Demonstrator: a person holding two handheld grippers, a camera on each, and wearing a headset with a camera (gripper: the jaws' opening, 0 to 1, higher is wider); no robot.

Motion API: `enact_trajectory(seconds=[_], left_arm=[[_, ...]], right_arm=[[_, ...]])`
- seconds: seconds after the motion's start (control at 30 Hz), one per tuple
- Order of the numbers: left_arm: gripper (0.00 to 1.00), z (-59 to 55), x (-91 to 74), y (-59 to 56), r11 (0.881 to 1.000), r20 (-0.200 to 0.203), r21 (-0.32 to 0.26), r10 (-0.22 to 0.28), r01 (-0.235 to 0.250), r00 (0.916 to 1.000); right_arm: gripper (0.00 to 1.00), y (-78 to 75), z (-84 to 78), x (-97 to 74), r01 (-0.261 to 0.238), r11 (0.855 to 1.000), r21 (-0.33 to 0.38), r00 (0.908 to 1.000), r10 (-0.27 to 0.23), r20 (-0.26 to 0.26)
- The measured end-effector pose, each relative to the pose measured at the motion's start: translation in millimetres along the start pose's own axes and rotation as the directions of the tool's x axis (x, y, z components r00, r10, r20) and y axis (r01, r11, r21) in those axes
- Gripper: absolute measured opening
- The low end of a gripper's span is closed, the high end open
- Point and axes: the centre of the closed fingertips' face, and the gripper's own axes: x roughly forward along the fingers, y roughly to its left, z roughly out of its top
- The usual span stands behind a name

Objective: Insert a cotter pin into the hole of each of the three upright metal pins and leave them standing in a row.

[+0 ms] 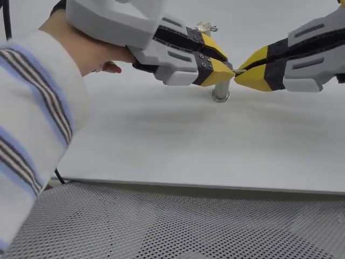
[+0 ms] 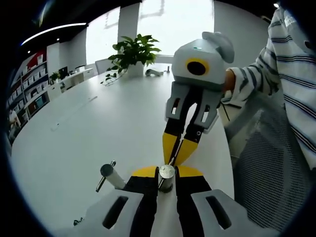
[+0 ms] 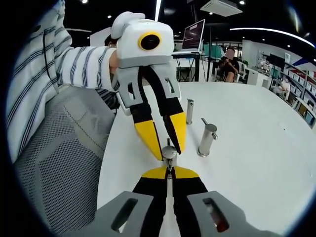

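Cotter pin (image 1: 236, 70) is nipped right at the tips of the right gripper (image 3: 169, 174), whose fingers are pressed together on it. Its free end pokes straight ahead of those fingers at the head of the metal pin (image 2: 166, 174). Tip to tip now: the yellow points of the two grippers almost meet, with just that sliver of wire between them. Whether the wire has entered the hole I cannot tell; the spot is too small and the fingers crowd it.

The metal pin stands upright on the white tabletop (image 2: 98, 128), caught between the fingers of the left gripper (image 1: 227, 66). They are closed around its upper part, one on each side. In the head view its round foot shows just below those fingers, planted on the tabletop.

Off to one side of the left fingers, in the left gripper view, a second pin (image 2: 109, 174) stands with a cotter pin already through its head. From the right gripper view that same pin sits just beyond and beside the working fingers. A third pin (image 3: 189, 111) stands farther on past it, well clear of both pairs of fingers.

A hand (image 1: 89, 46) in a striped sleeve (image 1: 32, 108) grips the left gripper's body. A potted plant (image 2: 136, 49) sits far ahead of the left fingers, at the tabletop's far end.
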Motion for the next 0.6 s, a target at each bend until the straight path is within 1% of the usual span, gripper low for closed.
enact_trajectory(seconds=[0.03, 0.1, 0.13, 0.17, 0.2, 0.23, 0.37, 0.47, 0.6], left_arm=[[0.09, 0.0, 0.0, 0.1, 1.000, 0.001, -0.001, -0.001, 0.001, 1.0000], [0.09, 0.0, -0.2, 0.3, 1.000, 0.003, -0.006, 0.000, 0.000, 1.0000], [0.09, 0.1, -0.1, 0.2, 1.000, 0.003, -0.006, -0.001, 0.001, 1.0000], [0.09, 0.1, -0.1, 0.2, 1.000, 0.002, -0.005, -0.002, 0.002, 1.0000], [0.09, 0.1, -0.1, 0.2, 1.000, 0.002, -0.005, -0.002, 0.002, 1.0000], [0.09, 0.1, 0.0, 0.3, 1.000, 0.003, -0.004, -0.002, 0.002, 1.0000], [0.09, 0.0, 0.1, 0.2, 1.000, 0.005, -0.002, -0.001, 0.001, 1.0000], [0.09, -0.2, 0.4, 0.5, 1.000, 0.006, -0.004, 0.000, 0.000, 1.0000], [0.09, -0.3, 0.6, 0.5, 1.000, 0.006, -0.005, 0.001, -0.001, 1.0000]], right_arm=[[0.00, -0.5, -0.1, 0.2, 0.001, 1.000, -0.010, 1.0000, -0.001, 0.000], [0.00, -1.6, -0.2, 0.3, 0.006, 1.000, -0.009, 1.0000, -0.006, 0.002], [0.02, -4.0, 0.7, 0.3, 0.024, 1.000, 0.014, 0.9996, -0.025, 0.010], [0.08, -5.1, 0.8, -0.5, 0.032, 0.999, 0.025, 0.9994, -0.032, 0.011], [0.12, -4.0, -0.2, -2.3, 0.021, 0.999, 0.025, 0.9998, -0.021, 0.005], [0.12, -3.4, -0.9, -3.5, 0.018, 0.999, 0.031, 0.9998, -0.018, 0.003], [0.01, -3.1, -4.1, -8.8, 0.020, 0.999, 0.029, 0.9998, -0.020, 0.002], [0.00, -1.7, -4.4, -9.1, 0.015, 0.999, 0.051, 0.9999, -0.015, 0.007], [0.00, -1.2, -3.4, -8.1, 0.018, 0.998, 0.054, 0.9997, -0.019, 0.014]])
